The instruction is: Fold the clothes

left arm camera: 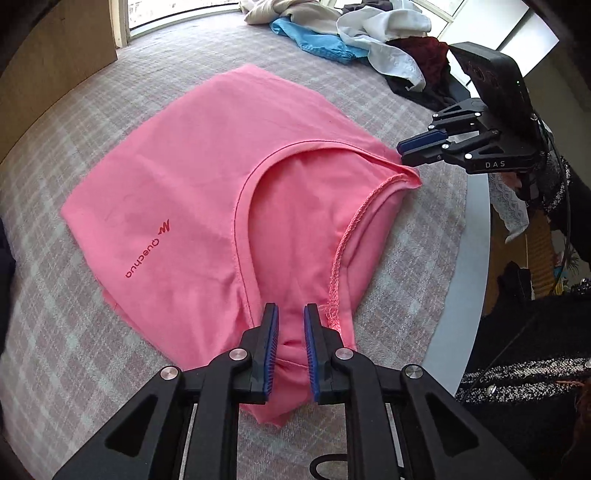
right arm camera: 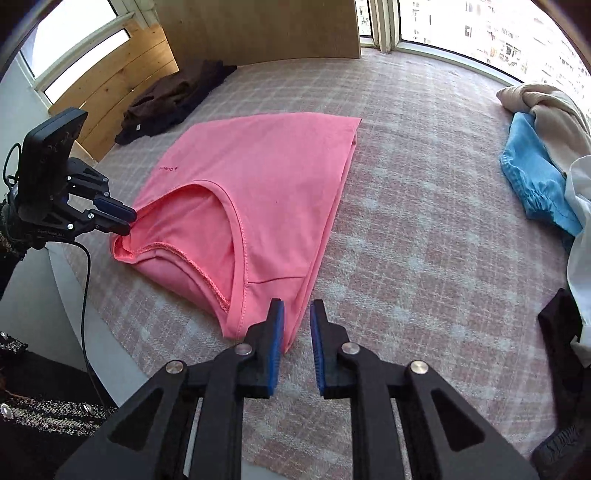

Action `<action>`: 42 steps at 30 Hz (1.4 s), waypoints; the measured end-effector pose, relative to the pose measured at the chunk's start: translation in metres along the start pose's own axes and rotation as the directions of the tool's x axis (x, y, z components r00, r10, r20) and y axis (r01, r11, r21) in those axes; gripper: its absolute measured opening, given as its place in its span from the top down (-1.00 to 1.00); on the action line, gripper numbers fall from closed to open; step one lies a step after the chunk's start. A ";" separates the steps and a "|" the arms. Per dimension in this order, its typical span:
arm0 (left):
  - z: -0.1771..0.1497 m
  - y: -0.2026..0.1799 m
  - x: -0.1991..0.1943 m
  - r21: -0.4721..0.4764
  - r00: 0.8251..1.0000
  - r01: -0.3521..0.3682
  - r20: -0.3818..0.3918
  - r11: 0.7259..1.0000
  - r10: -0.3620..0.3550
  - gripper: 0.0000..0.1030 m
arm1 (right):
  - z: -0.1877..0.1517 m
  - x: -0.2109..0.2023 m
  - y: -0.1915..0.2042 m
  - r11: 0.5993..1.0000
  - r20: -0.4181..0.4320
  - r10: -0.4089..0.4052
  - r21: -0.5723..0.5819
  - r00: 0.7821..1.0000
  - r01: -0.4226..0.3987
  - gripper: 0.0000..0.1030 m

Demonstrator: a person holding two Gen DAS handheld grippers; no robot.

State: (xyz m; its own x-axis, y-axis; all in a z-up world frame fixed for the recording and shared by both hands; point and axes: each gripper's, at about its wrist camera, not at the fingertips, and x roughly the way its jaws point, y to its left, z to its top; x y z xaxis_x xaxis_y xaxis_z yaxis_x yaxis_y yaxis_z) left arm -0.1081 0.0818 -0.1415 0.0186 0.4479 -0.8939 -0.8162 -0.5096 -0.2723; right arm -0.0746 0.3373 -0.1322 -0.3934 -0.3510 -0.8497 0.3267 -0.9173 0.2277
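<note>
A pink T-shirt [left arm camera: 207,177] [right arm camera: 266,177] lies folded on the pink-grey checked cover [right arm camera: 424,240], neckline toward me. My left gripper [left arm camera: 291,309] stands over the near shoulder; cloth lies between its slightly parted jaws and the pads do not visibly pinch it. From the right wrist view that left gripper [right arm camera: 127,221] touches the shoulder fold at the shirt's left end. My right gripper [right arm camera: 297,304] is open, with bare cover between its fingers and the shirt's corner beside its left finger. In the left wrist view the right gripper [left arm camera: 404,151] hovers just off the other shoulder.
A heap of loose clothes [left arm camera: 351,33] [right arm camera: 546,147], beige, blue, white and dark red, lies at the far side. Dark brown garments [right arm camera: 173,99] sit by a wooden panel [right arm camera: 258,26]. The table's white rim [left arm camera: 476,258] curves close by, next to a tweed sleeve [left arm camera: 517,380].
</note>
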 end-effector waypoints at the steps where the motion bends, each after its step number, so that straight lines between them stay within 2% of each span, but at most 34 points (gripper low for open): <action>1: -0.002 0.007 -0.013 -0.049 0.999 0.003 0.045 0.999 -0.001 0.70 | 0.007 -0.007 -0.007 1.000 0.040 0.005 0.030 0.999 -0.006 0.55; 2: -0.005 0.017 -0.026 -0.124 0.995 0.005 0.097 0.992 0.007 0.62 | 0.014 -0.012 -0.013 0.998 0.079 0.006 0.061 0.997 -0.010 0.44; 3: -0.008 0.030 -0.038 -0.214 0.989 0.010 0.149 0.977 0.022 0.56 | 0.022 -0.015 -0.019 0.996 0.118 0.000 0.089 0.993 -0.011 0.16; 4: -0.011 0.043 -0.046 -0.300 0.980 0.021 0.195 0.954 0.039 0.51 | 0.028 -0.013 -0.023 0.994 0.146 -0.015 0.109 0.989 -0.001 -0.01; 7: -0.027 0.074 -0.053 -0.508 0.952 0.071 0.291 0.858 0.094 0.28 | 0.044 0.004 -0.030 0.989 0.163 -0.049 0.146 0.985 0.025 -0.03; 9: -0.032 0.083 -0.044 -0.582 0.946 0.097 0.306 0.808 0.107 0.25 | 0.049 0.022 -0.036 0.984 0.144 -0.045 0.175 0.989 0.019 -0.03; 14: -0.029 0.077 -0.016 -0.637 0.938 0.045 0.293 0.769 0.188 0.25 | 0.047 0.061 -0.037 0.979 0.073 -0.028 0.204 0.997 0.012 -0.03; 17: -0.027 0.070 -0.004 -0.644 0.939 -0.017 0.253 0.765 0.234 0.24 | 0.048 0.062 -0.033 0.985 0.074 -0.041 0.170 0.996 0.028 -0.04; 21: -0.026 0.063 0.004 -0.639 0.937 -0.094 0.203 0.764 0.285 0.25 | 0.049 0.063 -0.033 0.987 0.065 -0.011 0.159 0.998 0.001 -0.05; 23: -0.023 0.061 0.006 -0.635 0.933 -0.107 0.203 0.765 0.298 0.17 | 0.047 0.063 -0.030 0.989 0.063 -0.003 0.146 0.998 -0.007 -0.05; 26: -0.014 0.053 0.010 -0.612 0.936 -0.138 0.178 0.779 0.305 -0.03 | 0.045 0.065 -0.024 0.994 0.058 0.020 0.109 0.998 -0.026 -0.05; 31: -0.005 0.040 0.017 -0.575 0.937 -0.166 0.162 0.801 0.310 -0.10 | 0.038 0.065 -0.019 0.997 0.075 0.055 0.047 0.996 -0.058 -0.08; 33: -0.002 0.035 0.019 -0.550 0.931 -0.197 0.155 0.812 0.330 -0.04 | 0.037 0.065 -0.018 0.997 0.082 0.063 0.028 0.995 -0.066 -0.08; 34: 0.000 0.033 0.020 -0.542 0.929 -0.207 0.151 0.815 0.337 0.15 | 0.037 0.065 -0.018 0.998 0.081 0.065 0.017 0.995 -0.066 -0.08; 36: 0.002 0.033 0.021 -0.542 0.930 -0.210 0.146 0.814 0.337 0.25 | 0.037 0.065 -0.015 0.997 0.073 0.072 0.008 0.995 -0.073 -0.01; 37: 0.003 0.033 0.021 -0.541 0.931 -0.212 0.143 0.814 0.337 0.37 | 0.037 0.066 -0.011 0.997 0.064 0.079 -0.008 0.995 -0.078 0.01; 40: 0.006 0.029 0.025 -0.527 0.930 -0.235 0.123 0.817 0.347 0.43 | 0.036 0.069 0.004 0.995 0.047 0.027 -0.097 0.999 -0.022 0.01; 42: 0.008 0.028 0.026 -0.520 0.928 -0.248 0.114 0.817 0.354 0.44 | 0.038 0.071 0.008 0.994 0.035 0.009 -0.113 0.999 -0.005 0.03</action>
State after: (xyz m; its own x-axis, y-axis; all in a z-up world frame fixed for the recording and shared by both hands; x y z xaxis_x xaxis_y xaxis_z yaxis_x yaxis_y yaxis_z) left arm -0.1351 0.0847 -0.1691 -0.3381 0.3191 -0.8854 -0.3709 -0.9098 -0.1862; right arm -0.1323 0.2978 -0.1725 -0.4200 -0.3658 -0.8305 0.4237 -0.8883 0.1770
